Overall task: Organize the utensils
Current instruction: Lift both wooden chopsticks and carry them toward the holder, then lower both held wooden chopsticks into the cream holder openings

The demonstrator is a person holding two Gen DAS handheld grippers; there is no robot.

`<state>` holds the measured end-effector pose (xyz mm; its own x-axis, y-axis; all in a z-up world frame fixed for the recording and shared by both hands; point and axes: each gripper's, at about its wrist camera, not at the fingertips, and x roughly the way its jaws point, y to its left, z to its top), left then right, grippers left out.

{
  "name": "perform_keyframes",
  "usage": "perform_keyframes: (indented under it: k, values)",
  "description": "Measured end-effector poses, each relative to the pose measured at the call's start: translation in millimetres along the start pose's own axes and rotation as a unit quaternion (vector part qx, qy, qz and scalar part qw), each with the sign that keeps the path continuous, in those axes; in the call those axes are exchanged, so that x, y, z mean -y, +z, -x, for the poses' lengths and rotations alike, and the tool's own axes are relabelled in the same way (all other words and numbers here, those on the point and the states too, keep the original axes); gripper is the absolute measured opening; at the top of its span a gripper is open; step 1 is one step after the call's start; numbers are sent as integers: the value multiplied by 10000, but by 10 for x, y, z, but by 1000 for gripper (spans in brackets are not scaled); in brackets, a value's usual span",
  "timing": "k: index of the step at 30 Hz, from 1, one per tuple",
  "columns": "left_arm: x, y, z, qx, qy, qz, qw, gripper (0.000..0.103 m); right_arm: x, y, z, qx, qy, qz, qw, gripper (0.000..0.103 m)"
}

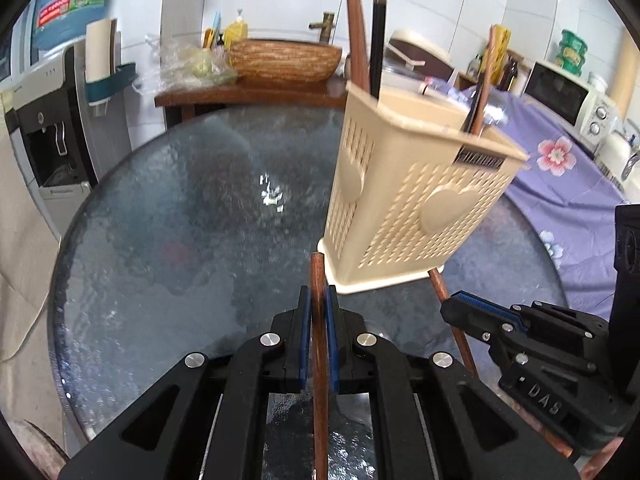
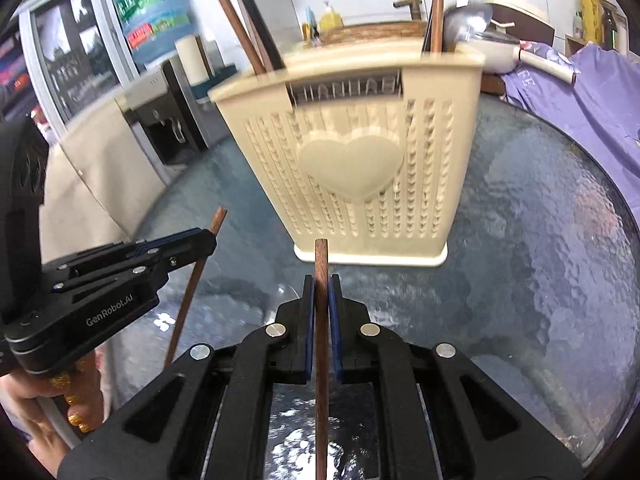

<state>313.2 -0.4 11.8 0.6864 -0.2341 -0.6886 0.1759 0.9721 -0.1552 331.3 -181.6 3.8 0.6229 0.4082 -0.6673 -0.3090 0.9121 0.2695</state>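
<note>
Progress check, utensil sorting.

Cream perforated holder (image 2: 360,160) stands on the round glass desk (image 2: 540,220), heart panel facing the right wrist camera. Already in it: a brown chopstick (image 2: 236,20) and a dark one (image 2: 256,20) on the left side; a brown stick (image 2: 438,4) and a metal spoon (image 2: 468,20) on the right side. Whether an inner divider separates those two groups cannot be told from here; rim and contents are blurred.

In hand:
- Left hand-held gripper (image 1: 319,300): blue pads pinched on a brown wooden chopstick (image 1: 320,360), stick running straight up between the jaws, tip showing just above them, near the holder's base.
- Right hand-held gripper (image 2: 321,292): likewise pressed together on a second brown chopstick (image 2: 321,340), tip pointing at the foot of the holder.

Each gripper shows in the other's camera, side by side, both just short of the holder, neither above its rim.

Desk surface in view carries no other loose utensils; only the holder stands on it.

Judgement: task mostly done. Remaining appears to be these two chopsticks: raise them above the rim, tip them into a compartment, let go. Likely the last pair, though parts of the desk behind the grippers are unseen.
</note>
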Motion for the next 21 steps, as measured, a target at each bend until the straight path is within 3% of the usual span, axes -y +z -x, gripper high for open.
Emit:
perform_keyframes:
  k: [21]
  values:
    - [313, 192, 1034, 1085, -312, -539, 9921, 7, -256, 328, 1119, 893, 342, 641, 9933, 8]
